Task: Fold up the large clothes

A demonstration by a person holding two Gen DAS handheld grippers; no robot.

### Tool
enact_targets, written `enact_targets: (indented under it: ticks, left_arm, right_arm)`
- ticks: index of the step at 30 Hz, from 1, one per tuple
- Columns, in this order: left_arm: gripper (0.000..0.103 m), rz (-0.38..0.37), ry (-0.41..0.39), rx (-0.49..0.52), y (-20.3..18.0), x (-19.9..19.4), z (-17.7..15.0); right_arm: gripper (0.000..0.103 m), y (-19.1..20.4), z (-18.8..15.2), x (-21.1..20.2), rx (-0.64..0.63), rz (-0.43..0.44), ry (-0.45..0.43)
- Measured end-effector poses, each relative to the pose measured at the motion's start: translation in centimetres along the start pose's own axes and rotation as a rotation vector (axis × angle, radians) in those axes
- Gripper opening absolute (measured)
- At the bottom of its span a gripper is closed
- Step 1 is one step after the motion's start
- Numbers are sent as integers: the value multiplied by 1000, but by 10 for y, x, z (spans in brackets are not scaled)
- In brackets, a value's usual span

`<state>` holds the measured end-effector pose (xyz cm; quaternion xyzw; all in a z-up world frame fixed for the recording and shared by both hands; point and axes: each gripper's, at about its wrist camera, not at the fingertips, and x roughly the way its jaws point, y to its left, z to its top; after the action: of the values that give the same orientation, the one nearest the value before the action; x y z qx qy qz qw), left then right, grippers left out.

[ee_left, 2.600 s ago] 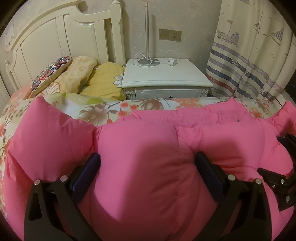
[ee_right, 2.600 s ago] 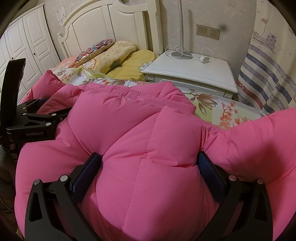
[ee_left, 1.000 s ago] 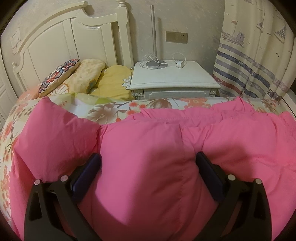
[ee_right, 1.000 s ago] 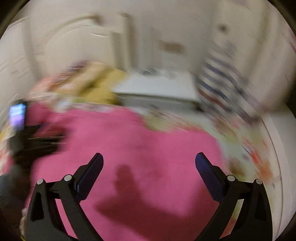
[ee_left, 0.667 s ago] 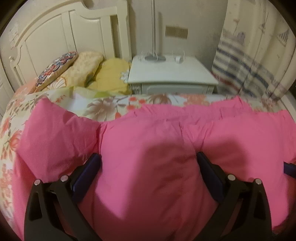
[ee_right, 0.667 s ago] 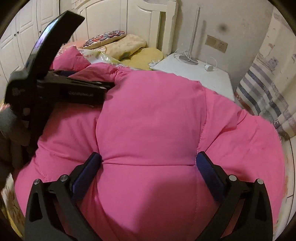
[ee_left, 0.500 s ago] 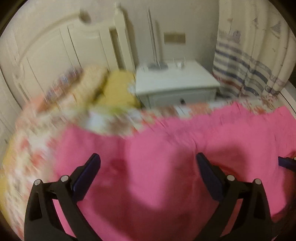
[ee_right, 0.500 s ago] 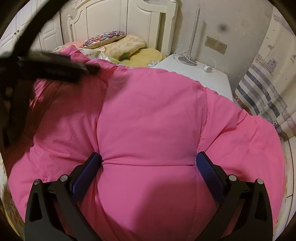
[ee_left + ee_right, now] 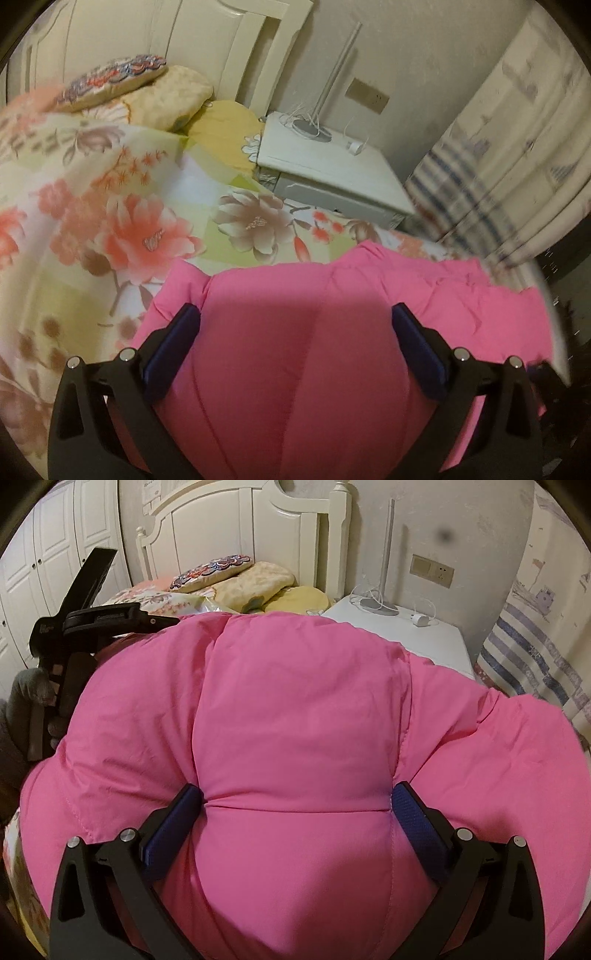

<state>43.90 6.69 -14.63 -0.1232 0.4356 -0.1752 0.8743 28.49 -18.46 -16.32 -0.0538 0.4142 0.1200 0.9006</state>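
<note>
A puffy pink down jacket [image 9: 303,716] lies heaped on the floral bed sheet [image 9: 122,229]. In the right wrist view my right gripper [image 9: 295,805] stands open at full width, pushed into the jacket. A padded panel bulges between its blue pads [image 9: 410,812] and creases at both tips. My left gripper [image 9: 295,325] is open just as wide, with the jacket's left part [image 9: 295,354] swelling between its fingers. The left gripper's black frame [image 9: 96,620] shows at the jacket's far left edge, with a person's hand [image 9: 40,698] on it. The jacket's underside is hidden.
Pillows [image 9: 255,576] lie against the white headboard [image 9: 236,528]. A white nightstand [image 9: 332,173] with a lamp pole [image 9: 336,70] and a charger stands beside the bed. A striped curtain [image 9: 539,642] hangs at the right, and wardrobe doors [image 9: 48,554] are at the far left.
The left wrist view has swung left and tilted, so more floral sheet shows and less jacket. The right gripper stays pressed into the jacket. The left gripper's frame now sits lower at the jacket's left edge.
</note>
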Motion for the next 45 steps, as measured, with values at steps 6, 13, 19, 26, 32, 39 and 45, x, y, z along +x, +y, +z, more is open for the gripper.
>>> enact_targets:
  ticks: [6,13,19,26,32,39,45]
  left_arm:
    - [101,152,12,23,-15,-10,-1]
    - [101,242,-152,103,-44,-142,-40]
    - [101,329,-75,211,-49,-160,-131]
    - [101,271,28,107,-12,-112,-173]
    - [101,313,40,103,-18,-120,-174]
    - [100,369,-132,183,-91,-187,-148]
    - [101,352,-178,356,-169,-163,-120]
  right_arm:
    - [99,-5,0,0,19,30,5]
    - [99,-6,1,1,20,25,4]
    - [99,-7,1,1,22,27,3]
    - [99,-8,1,1,25,29,3]
    - [99,-5,-1,1,23,20,5]
    - [98,9,5,-40,5,-56,21]
    - [98,7,-33,-120,40,-70,-126]
